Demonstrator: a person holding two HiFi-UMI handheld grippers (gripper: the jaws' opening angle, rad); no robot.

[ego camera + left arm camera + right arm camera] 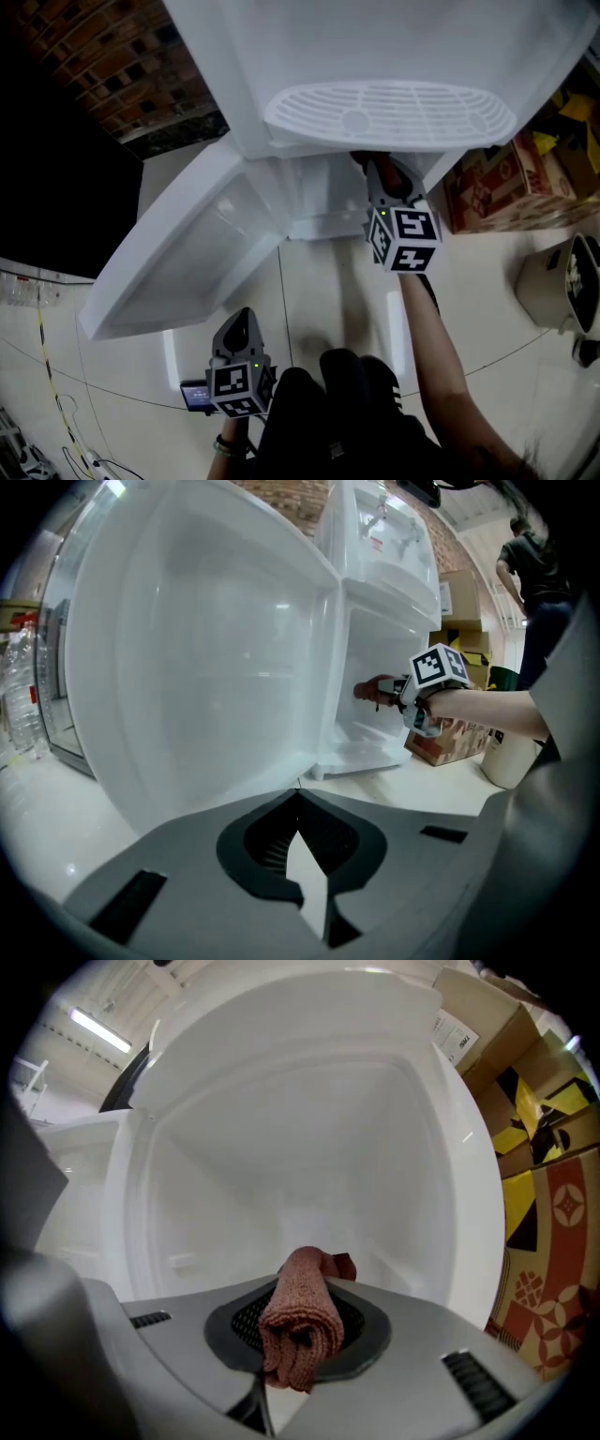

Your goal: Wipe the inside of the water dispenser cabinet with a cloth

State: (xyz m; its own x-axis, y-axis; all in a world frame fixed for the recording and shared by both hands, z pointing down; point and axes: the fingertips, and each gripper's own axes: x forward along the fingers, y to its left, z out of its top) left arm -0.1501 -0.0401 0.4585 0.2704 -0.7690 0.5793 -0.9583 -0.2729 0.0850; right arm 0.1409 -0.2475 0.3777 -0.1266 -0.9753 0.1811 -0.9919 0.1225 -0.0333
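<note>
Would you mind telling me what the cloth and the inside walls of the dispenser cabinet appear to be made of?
The cloth looks like soft knitted or terry fabric, reddish-brown and matte: a fine ribbed weave shows on its rolled folds. The cabinet walls are probably moulded white plastic, smooth and slightly glossy: rounded corners, soft reflections.

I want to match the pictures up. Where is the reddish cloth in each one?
Head view: upper middle, the cloth peeks out ahead of the right gripper, inside the cabinet.
Left gripper view: right of centre, the cloth is small, at the cabinet opening.
Right gripper view: bottom centre, the cloth is large, clamped between the jaws.
Shared landmark: the white cabinet.
</note>
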